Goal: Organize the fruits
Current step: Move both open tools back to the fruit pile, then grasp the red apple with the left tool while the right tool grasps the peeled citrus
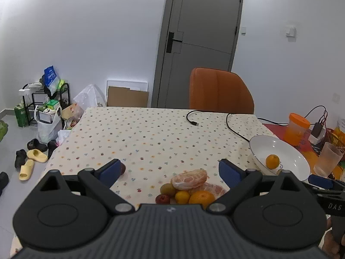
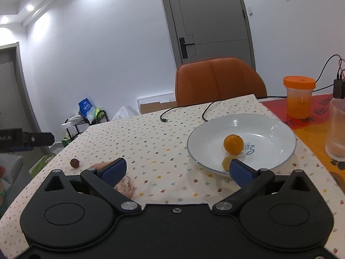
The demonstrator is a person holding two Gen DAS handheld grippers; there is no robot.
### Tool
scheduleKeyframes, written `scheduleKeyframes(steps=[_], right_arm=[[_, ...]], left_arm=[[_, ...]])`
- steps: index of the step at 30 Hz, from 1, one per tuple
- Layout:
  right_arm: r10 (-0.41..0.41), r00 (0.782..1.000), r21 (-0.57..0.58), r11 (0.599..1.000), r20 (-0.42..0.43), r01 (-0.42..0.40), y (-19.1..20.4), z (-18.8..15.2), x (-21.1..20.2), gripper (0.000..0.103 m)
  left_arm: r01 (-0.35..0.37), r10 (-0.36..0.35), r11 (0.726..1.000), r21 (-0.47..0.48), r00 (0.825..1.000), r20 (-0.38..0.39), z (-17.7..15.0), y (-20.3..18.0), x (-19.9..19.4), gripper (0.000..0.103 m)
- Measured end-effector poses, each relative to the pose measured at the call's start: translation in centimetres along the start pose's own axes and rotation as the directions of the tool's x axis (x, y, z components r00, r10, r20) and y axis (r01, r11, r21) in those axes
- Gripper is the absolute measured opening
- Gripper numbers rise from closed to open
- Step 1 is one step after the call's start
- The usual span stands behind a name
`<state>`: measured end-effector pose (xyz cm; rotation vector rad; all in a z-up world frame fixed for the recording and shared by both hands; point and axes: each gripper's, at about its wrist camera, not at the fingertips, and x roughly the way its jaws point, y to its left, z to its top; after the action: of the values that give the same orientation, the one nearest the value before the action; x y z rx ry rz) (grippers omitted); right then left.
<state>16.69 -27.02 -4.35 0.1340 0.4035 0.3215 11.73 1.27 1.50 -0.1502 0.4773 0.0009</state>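
The left tongs (image 1: 170, 170) are being held wide open w/ nothing between the blue pads. The right tongs (image 2: 177, 168) are being held wide open too, also w/ nothing in them.

A little pile of fruit is lying on the surface w/ the dotted cream cloth (image 1: 140, 133), right in front of the left tongs & between the two pads. In the pile are being seen a big peeled pinkish citrus piece (image 1: 189, 179), a second peeled piece (image 1: 213, 188) under it, a round orange fruit (image 1: 201, 198), a small yellow-orange fruit (image 1: 182, 196), a greenish-brown round fruit (image 1: 167, 188) & a small dark red fruit (image 1: 162, 199). One more small dark red fruit (image 2: 74, 163) is lying alone, off to the left.

The big peeled piece is lying w/ its long side going left to right, across the gap of the left tongs, so it prob. needs to be gripped across its short side.

The round white plate w/ a thin blue rim (image 2: 286, 149) is sitting to the right, just in front of the right tongs. A small orange fruit (image 2: 233, 144) is already lying in it, & a pale yellow round fruit (image 2: 226, 161) is partly hidden by the right pad.

The pile is nearer the left tongs; the plate is nearer the right tongs. Most of the fruit is not in the plate yet, so the job is looking early on.
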Motion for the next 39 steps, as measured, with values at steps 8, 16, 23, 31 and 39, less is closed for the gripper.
scheduleKeyframes(steps=[8,16,23,31,39], right_arm=[[0.028,0.999,-0.041,0.999,-0.017,-0.028,1.4,-0.6,0.9,0.099],[0.065,0.995,-0.060,0.996,-0.071,-0.070,2.4,-1.3,2.5,0.081],[0.104,0.989,-0.075,0.991,-0.108,-0.113,3.4,-1.9,3.7,0.069],[0.157,0.973,-0.083,0.981,-0.167,-0.173,4.1,-2.6,5.2,0.052],[0.184,0.961,-0.066,0.977,-0.207,-0.202,4.3,-2.9,6.5,0.051]], left_arm=[[-0.037,0.035,0.998,-0.052,0.998,-0.045,-1.0,1.6,1.3,0.094],[-0.045,0.041,0.997,-0.062,0.997,-0.065,-2.0,2.6,2.5,0.084],[-0.025,0.016,0.998,-0.065,0.991,-0.136,-3.3,2.7,4.7,0.059],[-0.012,0.000,0.998,-0.066,0.985,-0.173,-4.2,2.4,6.4,0.051],[-0.022,0.009,0.997,-0.069,0.983,-0.182,-4.7,2.3,7.6,0.035]])
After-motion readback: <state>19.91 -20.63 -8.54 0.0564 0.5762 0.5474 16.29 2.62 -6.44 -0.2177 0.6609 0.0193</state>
